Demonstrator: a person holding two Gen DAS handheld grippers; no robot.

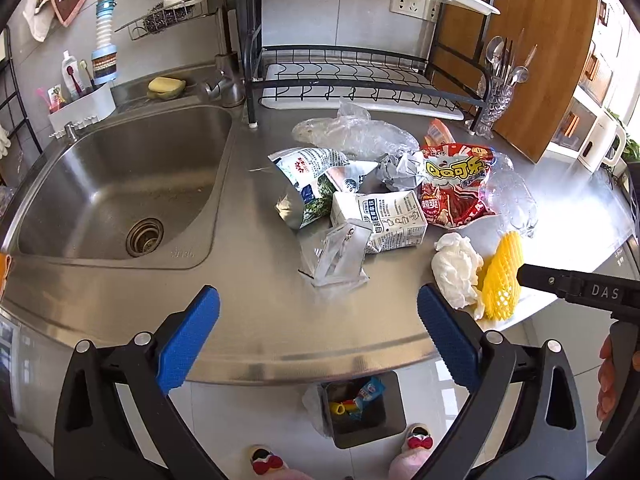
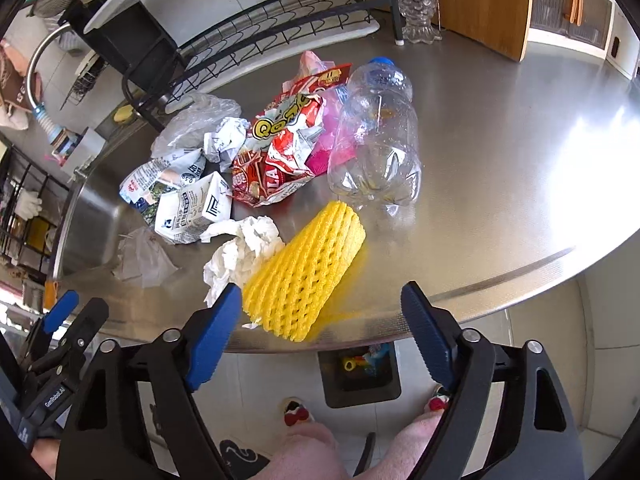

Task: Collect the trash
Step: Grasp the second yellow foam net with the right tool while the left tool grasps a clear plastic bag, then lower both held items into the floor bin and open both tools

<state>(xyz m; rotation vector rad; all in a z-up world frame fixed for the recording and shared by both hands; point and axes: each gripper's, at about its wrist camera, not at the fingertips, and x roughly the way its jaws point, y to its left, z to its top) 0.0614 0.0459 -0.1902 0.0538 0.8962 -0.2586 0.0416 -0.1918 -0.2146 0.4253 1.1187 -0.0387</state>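
Note:
Trash lies on the steel counter (image 1: 260,312): a yellow foam net (image 2: 308,272), a crumpled white tissue (image 2: 244,252), a milk carton (image 1: 384,220), a red snack bag (image 1: 456,184), a clear bottle (image 2: 376,136), a clear wrapper (image 1: 340,260) and plastic bags. My right gripper (image 2: 322,316) is open, its fingers either side of the net's near end. My left gripper (image 1: 318,320) is open and empty over the counter's front edge, short of the clear wrapper. A bin (image 1: 362,408) with some trash in it stands on the floor below.
A sink (image 1: 120,192) lies to the left. A black dish rack (image 1: 352,80), a cutlery holder (image 1: 496,96) and a wooden board (image 1: 520,56) stand at the back. The person's slippered feet (image 1: 418,438) are beside the bin.

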